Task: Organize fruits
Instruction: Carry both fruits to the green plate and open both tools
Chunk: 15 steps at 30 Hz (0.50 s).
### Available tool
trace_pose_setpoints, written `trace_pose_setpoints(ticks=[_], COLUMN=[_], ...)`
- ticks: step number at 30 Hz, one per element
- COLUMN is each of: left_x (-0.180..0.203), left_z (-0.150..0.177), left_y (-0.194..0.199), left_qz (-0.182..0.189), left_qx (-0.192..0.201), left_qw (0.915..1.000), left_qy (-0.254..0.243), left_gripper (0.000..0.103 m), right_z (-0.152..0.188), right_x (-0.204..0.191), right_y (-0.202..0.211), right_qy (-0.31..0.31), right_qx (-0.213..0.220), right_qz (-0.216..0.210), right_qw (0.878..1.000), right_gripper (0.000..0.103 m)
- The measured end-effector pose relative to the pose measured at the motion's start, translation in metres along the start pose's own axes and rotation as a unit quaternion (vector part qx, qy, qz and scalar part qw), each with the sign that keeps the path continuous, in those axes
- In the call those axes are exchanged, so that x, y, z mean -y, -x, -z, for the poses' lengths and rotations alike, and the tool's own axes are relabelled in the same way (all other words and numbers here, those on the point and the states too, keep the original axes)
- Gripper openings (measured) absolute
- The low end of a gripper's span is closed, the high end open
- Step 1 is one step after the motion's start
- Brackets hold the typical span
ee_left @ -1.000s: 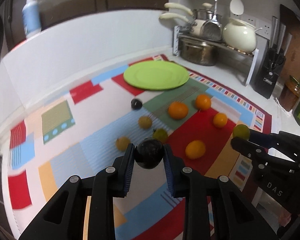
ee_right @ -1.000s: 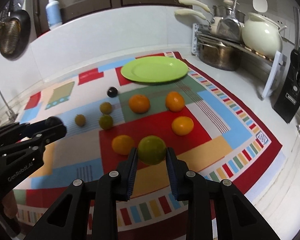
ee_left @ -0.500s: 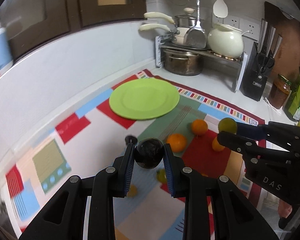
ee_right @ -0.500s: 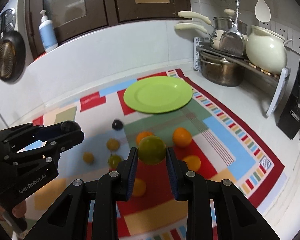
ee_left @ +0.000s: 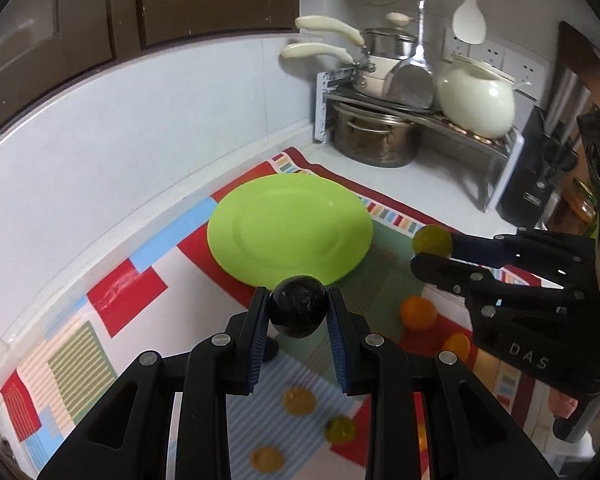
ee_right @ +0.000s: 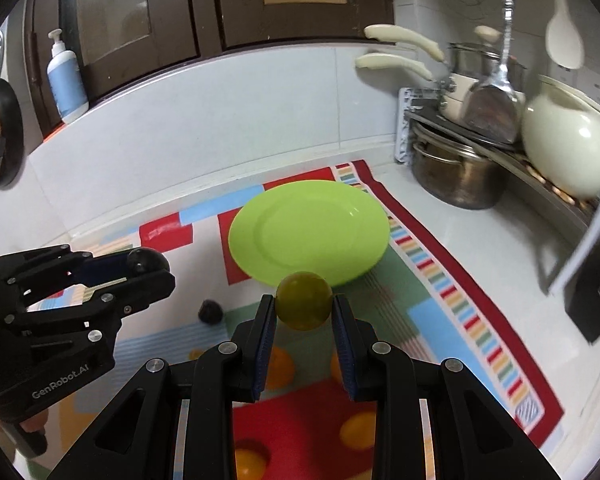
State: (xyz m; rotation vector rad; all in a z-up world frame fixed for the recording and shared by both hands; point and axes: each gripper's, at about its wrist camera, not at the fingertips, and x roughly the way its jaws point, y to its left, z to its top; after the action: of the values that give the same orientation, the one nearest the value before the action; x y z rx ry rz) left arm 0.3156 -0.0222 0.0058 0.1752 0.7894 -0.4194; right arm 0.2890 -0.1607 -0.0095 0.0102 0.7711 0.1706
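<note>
Both hand-held grippers advanced: left hand-held gripper [ee_left: 298, 312] clamping dark fruit [ee_left: 298, 311], right hand-held gripper [ee_right: 304, 312] clamping green fruit [ee_right: 304, 301], green plate [ee_left: 260, 216] just ahead.

Glossy green plate [ee_left: 260, 232] — steel pot [ee_left: 376, 140] shiny, mat [ee_left: 128, 292] matt.

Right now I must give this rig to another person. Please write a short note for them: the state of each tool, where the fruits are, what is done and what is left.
Left tool: shut on the dark fruit, held in the air near the plate.
Right tool: shut on the green fruit, also held up near the plate.
Plate: on the mat, with no fruit on it yet.
Done: two fruits picked up.
Left: probably set both on the plate, then collect the others from the mat: the oranges, the small yellow ones and one more small dark fruit.
</note>
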Motion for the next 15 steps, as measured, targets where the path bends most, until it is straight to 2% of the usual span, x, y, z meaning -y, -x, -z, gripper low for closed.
trace_pose_setpoints(ticks=[7,15], left_x=[-0.012,-0.02], left_z=[-0.018,-0.038], left_y=[-0.038,-0.087], left_qz=[-0.011,-0.015], left_qx=[-0.03,-0.063], left_qw=[0.9993,0.9975], left_qy=[0.021,0.029], left_gripper=[0.029,0.029], right_z=[-0.025,-0.044], right_x=[0.01,0.021], right_y=[-0.037,-0.079], right_qy=[0.039,0.048], right_qx=[-0.032,-0.067], right_qz=[-0.018,-0.037], right_qw=[0.999,0.996], right_gripper=[0.03,0.03])
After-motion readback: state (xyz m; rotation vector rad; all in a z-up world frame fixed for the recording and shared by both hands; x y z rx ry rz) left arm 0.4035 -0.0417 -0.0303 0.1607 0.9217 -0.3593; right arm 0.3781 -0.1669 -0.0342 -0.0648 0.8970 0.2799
